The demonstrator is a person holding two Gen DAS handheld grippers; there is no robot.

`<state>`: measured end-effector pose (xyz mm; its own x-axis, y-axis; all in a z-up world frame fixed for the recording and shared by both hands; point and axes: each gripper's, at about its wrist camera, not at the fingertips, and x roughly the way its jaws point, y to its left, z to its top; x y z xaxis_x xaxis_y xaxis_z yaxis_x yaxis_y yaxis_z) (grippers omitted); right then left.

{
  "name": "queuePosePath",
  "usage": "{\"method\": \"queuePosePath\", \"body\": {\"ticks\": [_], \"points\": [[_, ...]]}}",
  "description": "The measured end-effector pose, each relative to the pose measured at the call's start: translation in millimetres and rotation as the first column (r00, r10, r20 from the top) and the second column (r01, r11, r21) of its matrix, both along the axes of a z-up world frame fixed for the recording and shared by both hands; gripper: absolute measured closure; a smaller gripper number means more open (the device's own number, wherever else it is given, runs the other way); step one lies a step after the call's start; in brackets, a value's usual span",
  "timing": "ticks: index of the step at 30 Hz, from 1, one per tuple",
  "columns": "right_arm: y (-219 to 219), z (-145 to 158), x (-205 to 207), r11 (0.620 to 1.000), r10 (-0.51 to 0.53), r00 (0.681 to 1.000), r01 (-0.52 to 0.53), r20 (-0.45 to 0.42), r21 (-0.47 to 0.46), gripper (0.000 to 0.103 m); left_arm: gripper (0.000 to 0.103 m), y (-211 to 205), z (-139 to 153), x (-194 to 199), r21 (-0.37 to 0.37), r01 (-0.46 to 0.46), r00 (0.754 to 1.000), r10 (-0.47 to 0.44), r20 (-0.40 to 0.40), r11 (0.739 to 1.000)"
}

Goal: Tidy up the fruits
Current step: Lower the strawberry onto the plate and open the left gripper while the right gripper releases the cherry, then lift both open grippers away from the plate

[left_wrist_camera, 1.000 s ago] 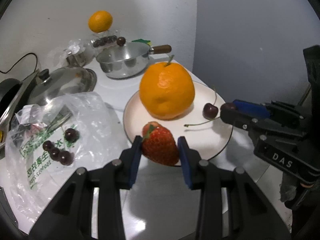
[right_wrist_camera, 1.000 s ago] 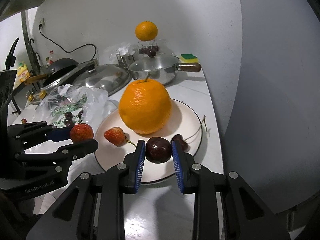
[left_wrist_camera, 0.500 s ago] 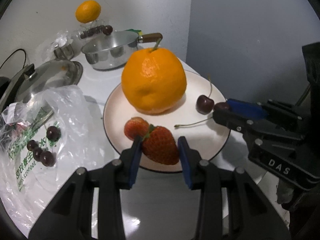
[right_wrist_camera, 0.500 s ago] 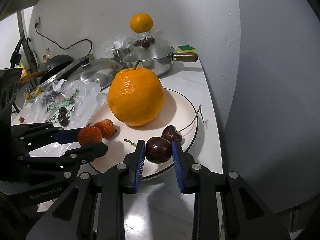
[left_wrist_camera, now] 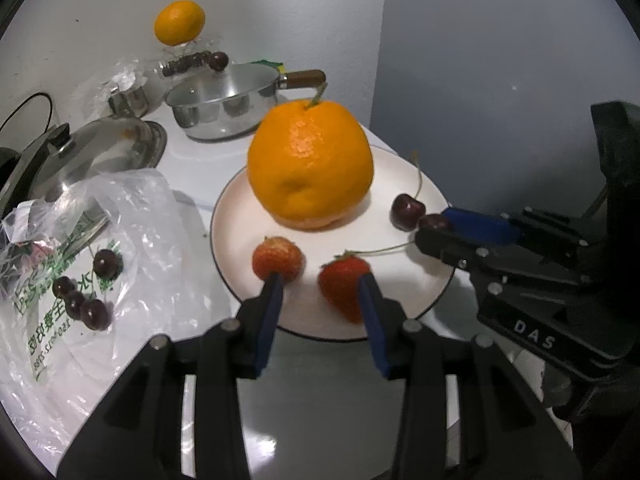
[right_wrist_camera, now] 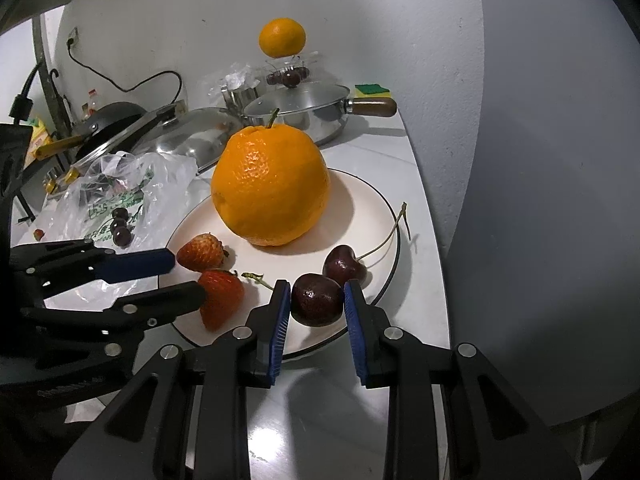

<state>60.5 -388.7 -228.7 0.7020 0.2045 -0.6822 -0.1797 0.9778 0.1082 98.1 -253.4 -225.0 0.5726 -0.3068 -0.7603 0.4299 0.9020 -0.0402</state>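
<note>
While the white plate (right_wrist_camera: 384, 216) carries a big orange (right_wrist_camera: 271, 188) at its middle, we see two strawberries and two cherries on its near half. Our left gripper (left_wrist_camera: 320, 286) is opening, one strawberry (left_wrist_camera: 345, 285) loose between its jaws. Our right gripper (right_wrist_camera: 317, 298) pinches a dark cherry (right_wrist_camera: 316, 299).

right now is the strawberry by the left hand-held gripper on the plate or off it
On the plate: the strawberry lies inside its rim, between the opening left hand-held gripper.

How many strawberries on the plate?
2. One strawberry lies between the opening jaws of the left gripper; the other strawberry sits just beyond its left fingertip, both near the plate front rim. None seem hidden.
</note>
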Motion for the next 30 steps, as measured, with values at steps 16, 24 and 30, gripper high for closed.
{"method": "queuePosePath", "body": {"ticks": [16,24,30], "points": [[11.6,9.5,-3.6,0.999,-0.027,1.0,0.027,0.017,-0.031,0.057,0.052,30.6,15.9,-9.8,-0.045,-0.049,0.998,0.05,0.038,0.998],[27.7,16.5,-7.2,0.999,-0.011,1.0,0.012,0.027,-0.052,0.057,0.052,44.9,21.0,-15.0,-0.06,-0.062,0.997,0.065,0.051,0.996],[36.1,21.6,-8.6,0.998,-0.009,0.999,0.012,0.036,-0.06,0.057,0.048,59.7,24.2,-17.1,-0.071,-0.086,0.994,0.09,0.06,0.994]]}}
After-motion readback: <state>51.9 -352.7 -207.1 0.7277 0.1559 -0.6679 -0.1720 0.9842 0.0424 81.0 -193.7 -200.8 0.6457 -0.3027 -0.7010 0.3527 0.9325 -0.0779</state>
